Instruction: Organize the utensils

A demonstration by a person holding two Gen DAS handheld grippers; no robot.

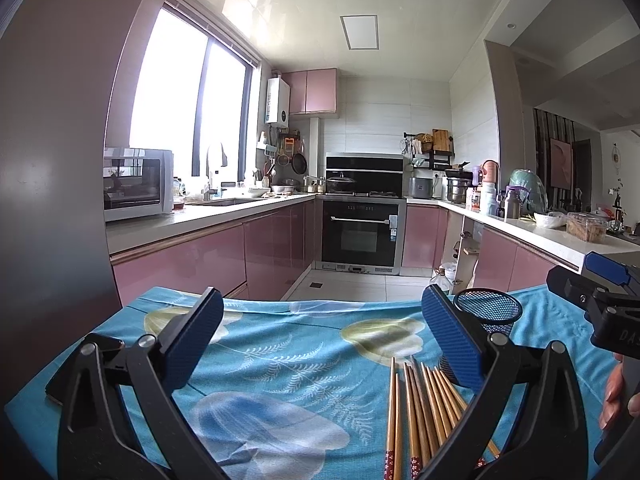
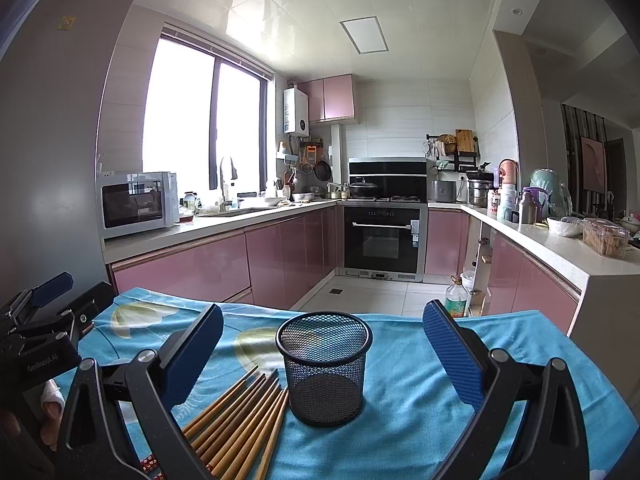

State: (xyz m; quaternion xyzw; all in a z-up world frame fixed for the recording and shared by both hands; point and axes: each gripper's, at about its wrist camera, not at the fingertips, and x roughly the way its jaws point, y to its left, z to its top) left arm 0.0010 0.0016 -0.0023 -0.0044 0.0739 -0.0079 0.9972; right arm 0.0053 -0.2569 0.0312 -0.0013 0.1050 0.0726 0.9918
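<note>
Chopsticks [image 2: 244, 420] flat on blue cloth [image 2: 400, 380] beside empty mesh cup [image 2: 324, 368]

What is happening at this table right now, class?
A person holds a hand-held gripper in each hand over a blue floral tablecloth. Both the left hand-held gripper and the right hand-held gripper are open and empty. A bundle of wooden chopsticks lies flat beside an upright, empty black mesh cup. Nothing is sorted yet.
</note>
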